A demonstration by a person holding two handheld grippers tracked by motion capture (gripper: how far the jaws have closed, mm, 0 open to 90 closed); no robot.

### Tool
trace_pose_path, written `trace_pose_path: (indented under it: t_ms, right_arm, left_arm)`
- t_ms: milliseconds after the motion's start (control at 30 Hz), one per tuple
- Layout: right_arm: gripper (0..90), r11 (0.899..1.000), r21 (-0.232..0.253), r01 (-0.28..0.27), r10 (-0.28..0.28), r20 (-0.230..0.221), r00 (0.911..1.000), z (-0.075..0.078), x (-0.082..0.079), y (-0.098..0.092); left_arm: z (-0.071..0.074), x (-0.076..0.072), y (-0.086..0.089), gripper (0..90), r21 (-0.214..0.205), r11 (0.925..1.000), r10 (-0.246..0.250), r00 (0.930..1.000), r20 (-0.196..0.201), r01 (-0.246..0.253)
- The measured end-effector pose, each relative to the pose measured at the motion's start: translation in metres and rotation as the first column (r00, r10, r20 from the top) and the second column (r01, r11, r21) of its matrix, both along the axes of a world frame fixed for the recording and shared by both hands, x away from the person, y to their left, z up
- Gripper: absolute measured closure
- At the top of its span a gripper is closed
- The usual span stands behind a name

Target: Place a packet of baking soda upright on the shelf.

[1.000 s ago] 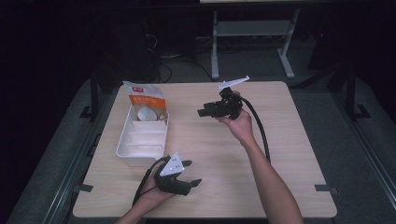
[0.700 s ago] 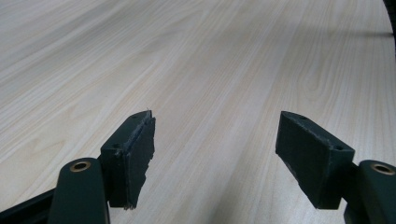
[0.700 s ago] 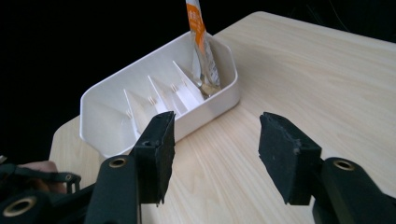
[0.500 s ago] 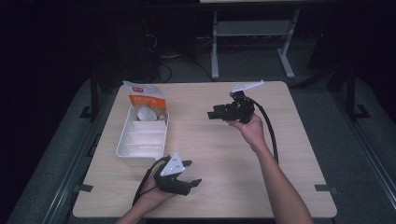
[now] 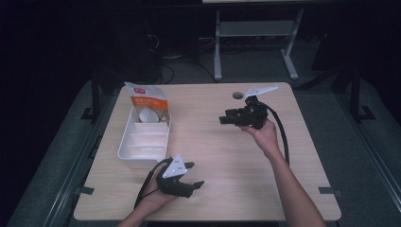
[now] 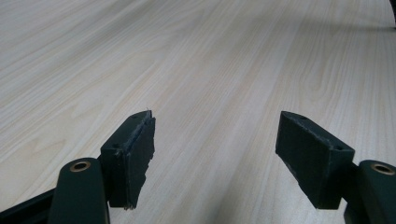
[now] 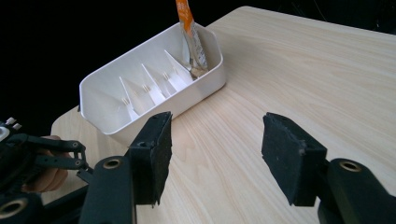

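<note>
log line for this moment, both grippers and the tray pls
left gripper: open, low over table | right gripper: open, raised, empty | bag: standing in far end of tray

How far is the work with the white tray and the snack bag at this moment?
Done: the orange snack bag stands in the end compartment of the white divided tray. In hand: nothing; the right gripper is open above the table, and the left gripper rests open near the front edge. Left: the other compartments look empty, and a small dark round object lies near the far edge.
</note>
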State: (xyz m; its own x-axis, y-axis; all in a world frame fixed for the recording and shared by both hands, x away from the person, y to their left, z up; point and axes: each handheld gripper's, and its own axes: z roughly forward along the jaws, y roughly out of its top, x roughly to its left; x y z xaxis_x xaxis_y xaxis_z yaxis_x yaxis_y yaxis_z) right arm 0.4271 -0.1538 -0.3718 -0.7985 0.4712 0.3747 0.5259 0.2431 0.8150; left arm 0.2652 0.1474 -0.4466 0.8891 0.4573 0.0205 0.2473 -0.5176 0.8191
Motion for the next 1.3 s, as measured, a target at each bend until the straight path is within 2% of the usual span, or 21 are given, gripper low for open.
trace_pose_path:
  t_ms: [133, 400, 700, 1100, 1300]
  right_arm:
    - [40.1, 1.0, -0.007, -0.008, 0.008, -0.003, 1.0, 0.003, -0.004, -0.005]
    - [38.5, 1.0, 0.009, -0.008, 0.008, 0.006, 0.9999, 0.007, -0.014, -0.014]
    - [37.6, 1.0, 0.0, -0.003, 0.003, -0.003, 1.0, -0.001, -0.026, -0.027]
    - [35.8, 1.0, 0.027, 0.01, -0.009, -0.025, 0.9996, -0.013, -0.044, -0.044]
    - [35.6, 1.0, 0.013, 0.012, -0.011, -0.04, 0.9991, -0.02, -0.051, -0.052]
  left_arm:
    - [0.0, 0.0, 0.0, 27.7, -0.004, 1.0, 0.002, 1.0, -0.001, -0.002]
    - [0.0, 0.0, 0.0, 27.8, 0.0, 1.0, 0.005, 1.0, 0.002, -0.005]
    - [0.0, 0.001, 0.0, 27.8, 0.008, 0.9999, 0.006, 1.0, -0.006, -0.006]
    - [-0.002, 0.0, -0.003, 27.7, 0.003, 1.0, 0.003, 0.9999, -0.012, -0.003]
    - [-0.002, 0.001, -0.003, 27.7, 0.0, 1.0, 0.003, 0.9999, -0.016, -0.003]
